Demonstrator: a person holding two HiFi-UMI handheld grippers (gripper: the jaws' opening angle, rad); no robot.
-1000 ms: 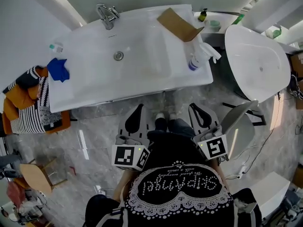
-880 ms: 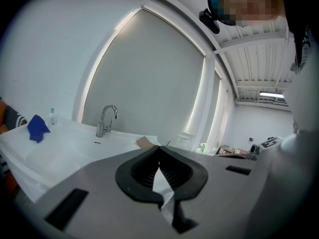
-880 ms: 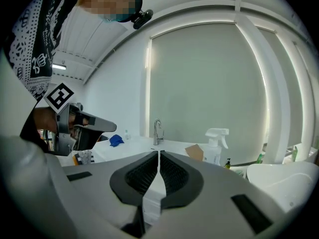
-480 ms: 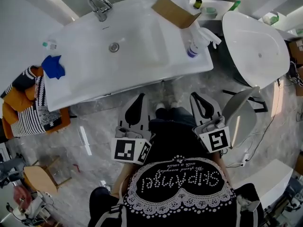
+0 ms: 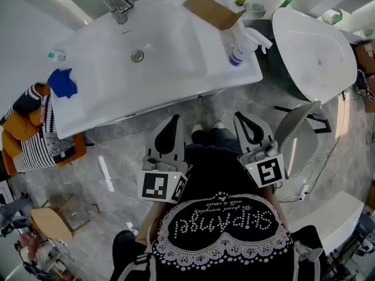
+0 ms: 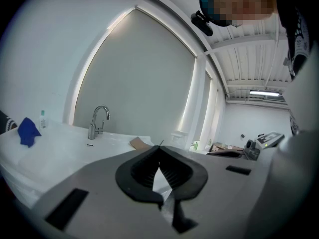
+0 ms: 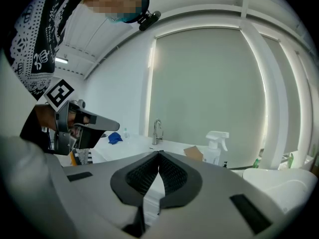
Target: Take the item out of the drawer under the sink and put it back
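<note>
Left gripper [image 5: 173, 120] and right gripper [image 5: 242, 116] sat pressed together, empty, before the white rectangular ceramic sink [image 5: 176, 92]; one likely needed lowering and spreading to reach its drawer.

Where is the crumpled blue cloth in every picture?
Head view: the crumpled blue cloth lies at the picture's left, on the left end of the white sink top.
Left gripper view: far left, at mid-height, left of the tap.
Right gripper view: small, left of centre, left of the tap.
Shared landmark: the curved chrome tap.
</note>
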